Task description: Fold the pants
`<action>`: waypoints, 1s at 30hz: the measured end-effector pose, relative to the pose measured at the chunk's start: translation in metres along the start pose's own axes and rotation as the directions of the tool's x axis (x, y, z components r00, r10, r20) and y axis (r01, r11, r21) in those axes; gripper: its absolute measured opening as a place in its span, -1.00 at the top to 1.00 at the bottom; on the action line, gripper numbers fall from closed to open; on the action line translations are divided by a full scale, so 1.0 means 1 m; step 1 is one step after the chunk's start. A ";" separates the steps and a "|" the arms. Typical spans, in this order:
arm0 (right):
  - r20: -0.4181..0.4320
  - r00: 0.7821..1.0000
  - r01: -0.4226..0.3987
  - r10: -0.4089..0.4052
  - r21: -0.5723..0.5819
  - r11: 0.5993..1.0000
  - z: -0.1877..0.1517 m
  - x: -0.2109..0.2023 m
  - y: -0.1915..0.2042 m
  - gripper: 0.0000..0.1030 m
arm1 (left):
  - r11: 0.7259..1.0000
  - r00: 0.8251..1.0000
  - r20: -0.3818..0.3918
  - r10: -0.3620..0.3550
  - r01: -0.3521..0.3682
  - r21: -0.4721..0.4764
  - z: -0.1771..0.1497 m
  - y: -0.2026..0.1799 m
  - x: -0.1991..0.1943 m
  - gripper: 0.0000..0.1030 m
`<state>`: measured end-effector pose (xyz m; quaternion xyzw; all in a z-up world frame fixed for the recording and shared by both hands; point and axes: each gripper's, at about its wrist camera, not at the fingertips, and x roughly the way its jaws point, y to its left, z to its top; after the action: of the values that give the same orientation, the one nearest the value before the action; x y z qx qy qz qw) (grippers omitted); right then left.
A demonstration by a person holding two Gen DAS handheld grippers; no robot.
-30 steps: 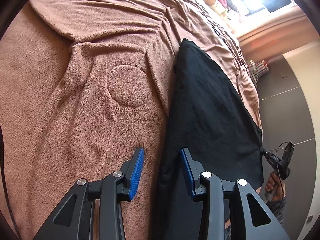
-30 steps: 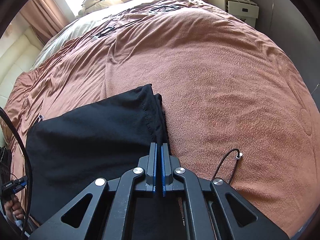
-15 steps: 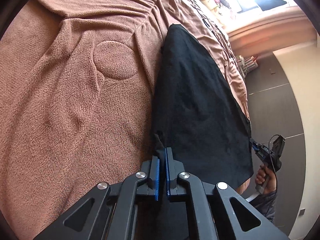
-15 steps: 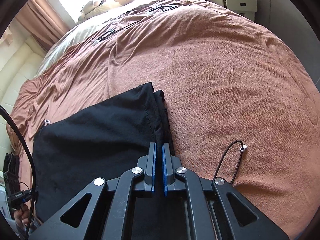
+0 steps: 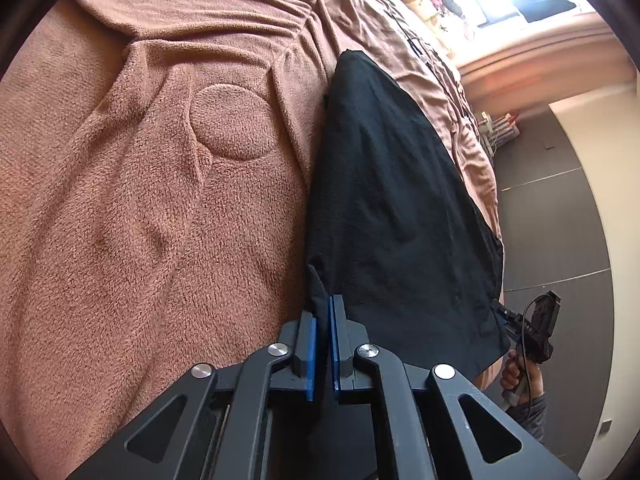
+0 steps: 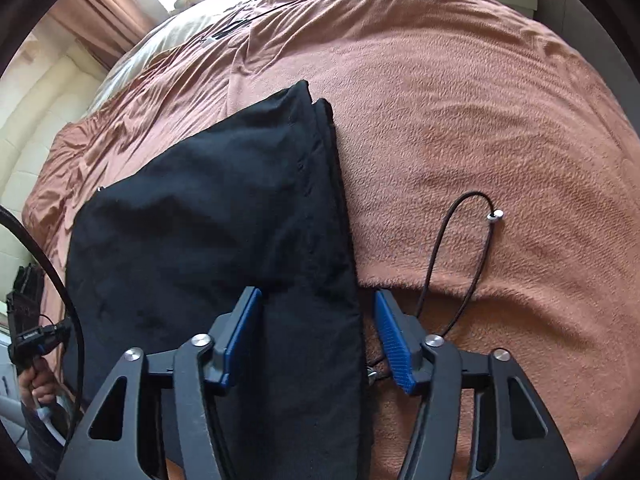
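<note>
Left gripper (image 5: 323, 320) clamps the black pants (image 5: 392, 200) hem at six o'clock; our right gripper (image 6: 318, 312), just opening, straddles the other edge. Next: regrip, then fold across the bed (image 6: 480, 100).

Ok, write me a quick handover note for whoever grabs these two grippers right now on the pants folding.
Left gripper: shut on a pinch of the black pants at their near edge.
Right gripper: jaws have just been opening; the folded edge of the pants lies between the pads, which do not press on it.
Pants: lying flat in layers on the brown blanket. A thin black cord lies beside the right gripper.
Done: at least one fold, going by the stacked edges.
Left: probably the next fold, starting with a right re-grip.
</note>
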<state>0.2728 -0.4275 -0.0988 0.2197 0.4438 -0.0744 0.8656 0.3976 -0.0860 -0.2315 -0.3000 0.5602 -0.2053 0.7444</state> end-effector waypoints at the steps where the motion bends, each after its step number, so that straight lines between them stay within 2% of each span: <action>1: 0.003 1.000 -0.017 0.017 0.011 1.000 0.000 0.001 -0.002 0.09 | 1.000 1.000 -0.004 0.001 -0.001 -0.007 -0.001 0.000 0.000 0.88; 4: 0.006 0.999 -0.043 0.043 0.025 0.999 0.000 0.001 -0.008 0.10 | 1.000 1.000 -0.020 0.005 -0.005 -0.009 -0.005 0.002 -0.003 0.77; 5: 0.007 0.999 -0.047 0.047 0.026 0.999 0.000 0.001 -0.010 0.10 | 1.000 1.000 -0.025 0.004 -0.005 -0.013 -0.006 0.003 -0.004 0.62; 7: 0.008 0.999 -0.054 0.054 0.027 0.998 0.000 0.002 -0.012 0.11 | 1.000 1.000 -0.029 -0.009 0.009 -0.018 -0.010 0.005 -0.005 0.48; 13: 0.019 0.996 -0.093 0.092 0.055 0.994 -0.007 0.004 -0.020 0.11 | 0.999 0.998 -0.041 -0.036 0.035 -0.025 -0.023 0.007 -0.005 0.47; 15: 0.025 0.992 -0.123 0.121 0.081 0.989 -0.011 0.003 -0.025 0.11 | 0.999 0.998 -0.037 -0.045 0.044 -0.028 -0.025 0.009 -0.005 0.59; 16: 0.028 0.991 -0.132 0.130 0.087 0.987 -0.011 0.003 -0.027 0.11 | 0.999 0.998 -0.036 -0.043 0.042 -0.028 -0.025 0.009 -0.006 0.78; 19: 0.030 0.991 -0.132 0.130 0.087 0.987 -0.013 0.002 -0.029 0.11 | 0.999 0.999 -0.028 -0.036 0.035 -0.029 -0.024 0.007 -0.010 0.94; 30: 0.035 0.988 -0.152 0.149 0.093 0.984 -0.027 -0.004 -0.015 0.11 | 0.998 0.998 0.037 -0.058 0.059 -0.030 -0.010 0.008 -0.037 0.95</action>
<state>0.2463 -0.4292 -0.1142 0.2928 0.4098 -0.0328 0.8633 0.3768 -0.0588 -0.2124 -0.3315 0.5409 -0.2127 0.7431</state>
